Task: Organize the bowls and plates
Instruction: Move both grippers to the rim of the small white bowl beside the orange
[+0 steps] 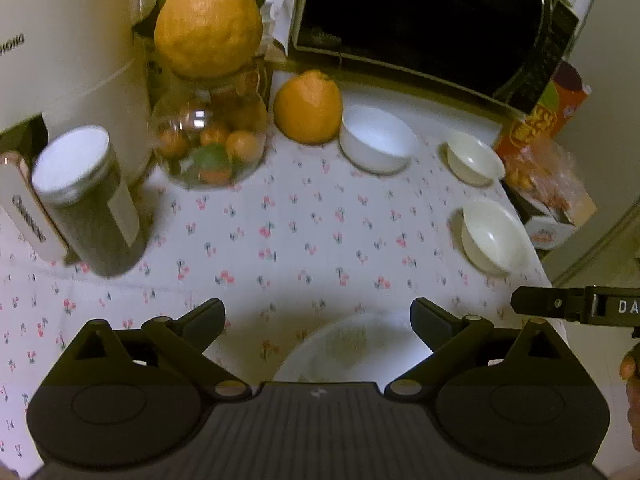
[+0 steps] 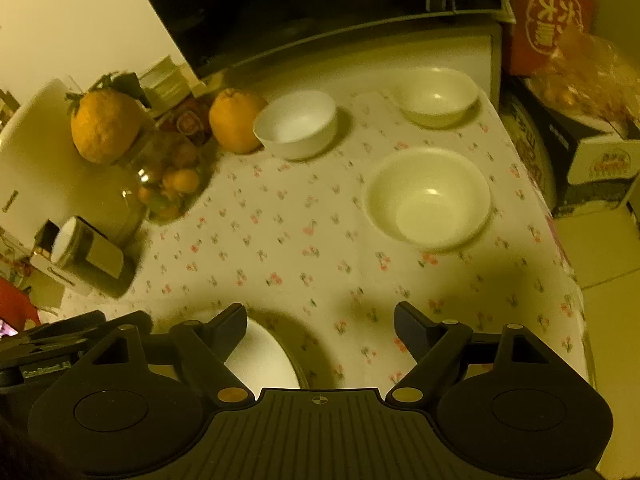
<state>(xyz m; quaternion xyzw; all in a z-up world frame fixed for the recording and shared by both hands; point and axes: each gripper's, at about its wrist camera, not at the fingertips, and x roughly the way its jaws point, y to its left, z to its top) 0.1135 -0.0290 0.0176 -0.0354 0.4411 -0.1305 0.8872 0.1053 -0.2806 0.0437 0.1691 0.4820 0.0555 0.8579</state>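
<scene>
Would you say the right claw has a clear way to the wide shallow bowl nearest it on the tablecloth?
Probably yes. The right claw stands open and empty, and only bare tablecloth lies between it and the wide bowl. The other bowls sit farther back.

Glossy white bowls point(image 2: 428, 198) sit on a matt printed cloth point(image 1: 288, 232) beside a clear glass jar point(image 1: 208, 136).
</scene>
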